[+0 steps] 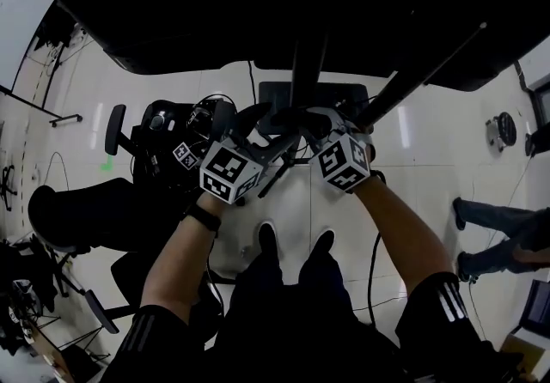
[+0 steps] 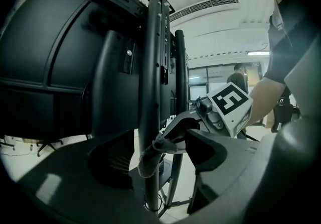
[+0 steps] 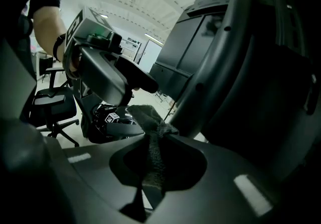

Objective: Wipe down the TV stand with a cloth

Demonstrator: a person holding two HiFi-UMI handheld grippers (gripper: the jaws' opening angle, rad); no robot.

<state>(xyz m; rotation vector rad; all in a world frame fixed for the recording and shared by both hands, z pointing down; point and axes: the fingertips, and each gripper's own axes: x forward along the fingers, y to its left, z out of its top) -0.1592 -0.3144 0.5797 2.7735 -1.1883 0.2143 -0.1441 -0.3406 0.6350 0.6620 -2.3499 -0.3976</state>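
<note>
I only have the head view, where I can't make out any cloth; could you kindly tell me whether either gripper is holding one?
Observer: Yes, the right gripper is shut on a grey cloth.
Operator: Thanks. Is it on the stand?
Observer: The left gripper view shows it bunched against the stand's black upright post, seemingly touching.
Operator: And the other one?
Observer: The left gripper is open, jaws apart; that post shows in the gap, unclamped.
</note>
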